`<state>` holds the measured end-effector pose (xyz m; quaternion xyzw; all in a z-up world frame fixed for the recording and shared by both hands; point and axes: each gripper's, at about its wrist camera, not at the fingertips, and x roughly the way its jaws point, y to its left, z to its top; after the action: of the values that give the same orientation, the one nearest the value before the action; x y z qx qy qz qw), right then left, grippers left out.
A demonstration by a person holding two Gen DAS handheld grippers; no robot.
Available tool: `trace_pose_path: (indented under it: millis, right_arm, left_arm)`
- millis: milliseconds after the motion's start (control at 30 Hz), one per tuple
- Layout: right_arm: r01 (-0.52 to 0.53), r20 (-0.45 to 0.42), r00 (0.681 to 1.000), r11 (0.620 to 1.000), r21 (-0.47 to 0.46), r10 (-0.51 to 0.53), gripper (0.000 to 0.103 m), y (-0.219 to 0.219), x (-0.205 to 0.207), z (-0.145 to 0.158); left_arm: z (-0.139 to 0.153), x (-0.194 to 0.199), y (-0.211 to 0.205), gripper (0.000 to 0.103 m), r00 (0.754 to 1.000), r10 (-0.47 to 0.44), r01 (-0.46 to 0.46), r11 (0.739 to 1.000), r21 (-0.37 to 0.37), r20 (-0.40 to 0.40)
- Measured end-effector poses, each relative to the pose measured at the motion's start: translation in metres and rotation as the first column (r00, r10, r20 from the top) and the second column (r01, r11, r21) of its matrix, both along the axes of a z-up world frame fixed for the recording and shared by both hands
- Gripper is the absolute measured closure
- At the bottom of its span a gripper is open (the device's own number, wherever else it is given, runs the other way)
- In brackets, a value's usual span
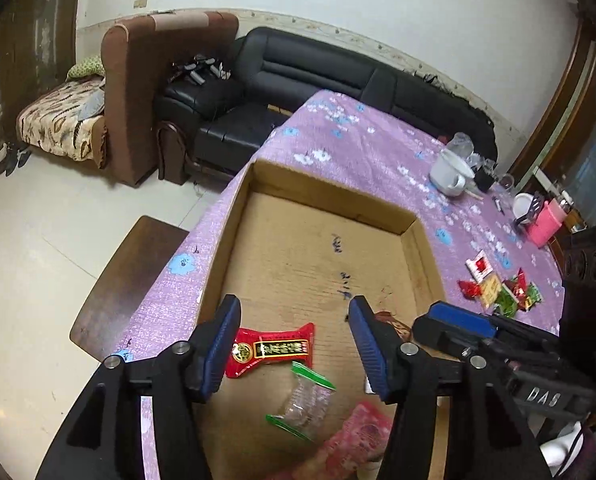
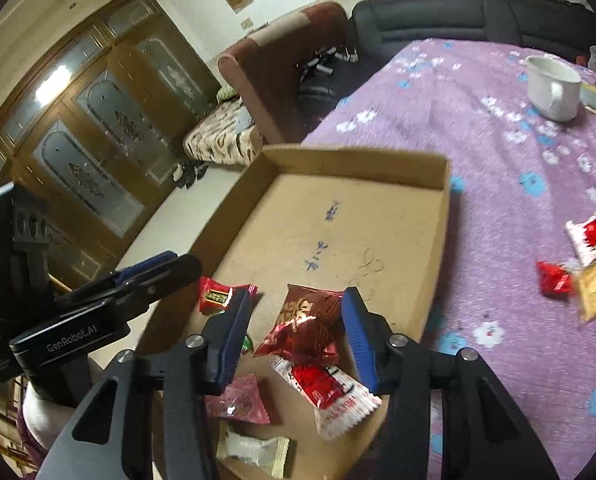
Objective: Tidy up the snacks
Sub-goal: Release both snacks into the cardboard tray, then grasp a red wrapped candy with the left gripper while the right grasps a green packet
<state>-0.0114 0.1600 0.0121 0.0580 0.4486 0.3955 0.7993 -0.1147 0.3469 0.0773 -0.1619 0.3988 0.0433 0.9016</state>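
Shallow corrugated cardboard box (image 1: 330, 256) at table's left edge: glossy crinkled wrappers (image 2: 306, 324) at near end, far end bare. Left gripper (image 1: 294, 344) and right gripper (image 2: 296, 332): jaws wide, empty

One cardboard box (image 2: 434, 264), six snack packets (image 2: 312, 322) inside. One white mug (image 2: 552, 86) on the counter (image 2: 478, 128). Two grippers (image 2: 294, 340).

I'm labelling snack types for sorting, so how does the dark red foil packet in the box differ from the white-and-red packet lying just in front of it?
The dark red foil packet is shiny, crinkled and puffed, with gold lettering; the white-and-red packet is matte, flatter, with white crimped ends around a red middle. The foil packet is squarish and lies between the right gripper fingers in view; the white-and-red one is elongated and lies diagonally nearer the camera. Both lie sealed inside the cardboard box.
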Motion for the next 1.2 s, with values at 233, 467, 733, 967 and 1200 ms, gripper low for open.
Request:
trace_pose_path:
  millis: [233, 467, 733, 967, 1200]
  right_arm:
    - [0.128, 0.086, 0.989, 0.984, -0.120, -0.118, 0.056, -0.026, -0.004, 0.003]
    - [0.129, 0.003, 0.991, 0.977, -0.167, -0.130, 0.093, -0.028, -0.004, -0.028]
    - [0.131, -0.021, 0.990, 0.978, -0.159, -0.136, 0.093, -0.044, -0.017, -0.031]
    - [0.123, -0.054, 0.991, 0.992, -0.039, -0.125, 0.087, -0.092, -0.028, -0.017]
    - [0.335, 0.069, 0.941, 0.940, -0.056, -0.331, 0.069, -0.200, -0.014, -0.004]
  left_arm:
    - [0.012, -0.019, -0.025, 0.039, 0.998, -0.024, 0.024, 1.000, 0.001, 0.050]
    - [0.019, -0.044, -0.042, 0.035, 0.996, -0.032, 0.036, 0.999, -0.039, 0.082]
    - [0.026, -0.054, -0.053, 0.035, 0.994, -0.040, 0.046, 0.998, -0.051, 0.098]
    - [0.025, -0.050, -0.073, 0.032, 0.992, -0.082, 0.089, 0.994, -0.067, 0.100]
    - [0.017, -0.029, -0.112, 0.032, 0.977, -0.200, 0.206, 0.974, -0.090, 0.070]
